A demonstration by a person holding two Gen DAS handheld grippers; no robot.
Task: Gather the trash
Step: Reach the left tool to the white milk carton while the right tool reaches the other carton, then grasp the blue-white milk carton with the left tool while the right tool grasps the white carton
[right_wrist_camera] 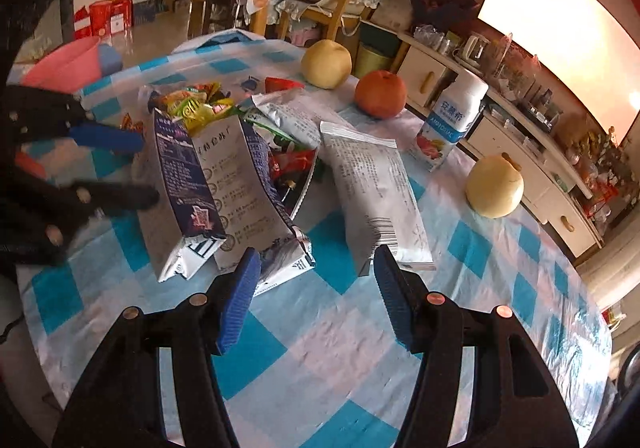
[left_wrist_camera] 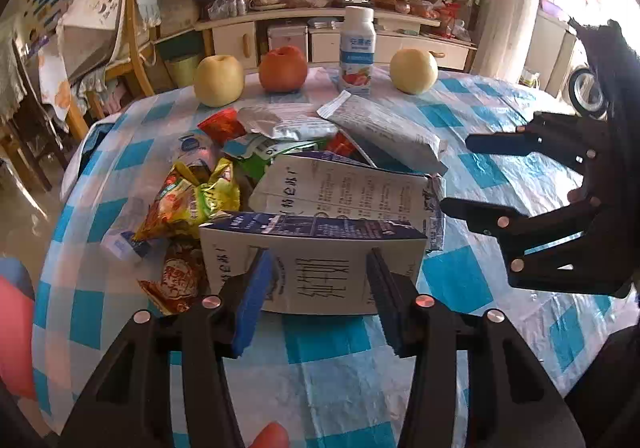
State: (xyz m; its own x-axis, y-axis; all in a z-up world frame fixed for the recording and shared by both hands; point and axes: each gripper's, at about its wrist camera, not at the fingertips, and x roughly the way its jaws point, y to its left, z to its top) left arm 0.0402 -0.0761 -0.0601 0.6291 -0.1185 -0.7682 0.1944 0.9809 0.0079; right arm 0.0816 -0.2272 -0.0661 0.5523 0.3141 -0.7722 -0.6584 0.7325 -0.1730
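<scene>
Right, we have the left gripper (left_wrist_camera: 316, 268) low in the middle of its own view, blue pads spread wide on either side of the near milk carton (left_wrist_camera: 312, 260). Whether the pads touch the carton's face we cannot tell; they sit at its left and right edges with nothing clamped. A second, flattened carton (left_wrist_camera: 348, 190) lies just behind it, printed side up.

Left of centre we see the crumpled yellow-green snack wrapper (left_wrist_camera: 192, 200), and an orange wrapper (left_wrist_camera: 176, 280) below it, beside the near carton. A long silver pouch (left_wrist_camera: 384, 128) lies tilted above the cartons, with another silver packet (left_wrist_camera: 280, 122) to its left.

Along the top of the checked tablecloth (left_wrist_camera: 328, 336) stand a yellow pear (left_wrist_camera: 219, 80), a red apple (left_wrist_camera: 283, 68), a yogurt bottle (left_wrist_camera: 357, 50) upright, and a second pear (left_wrist_camera: 413, 71).

Over to the right-wrist view: the right gripper (right_wrist_camera: 316, 268) sits at the bottom centre, jaws wide apart and holding nothing, tips just short of the flattened carton's (right_wrist_camera: 256, 200) torn end and the silver pouch's (right_wrist_camera: 376, 200) barcode end. The left gripper shows at the left edge, blurred, beside the upright carton (right_wrist_camera: 180, 188). A pink basin (right_wrist_camera: 64, 64) sits in the upper left.
</scene>
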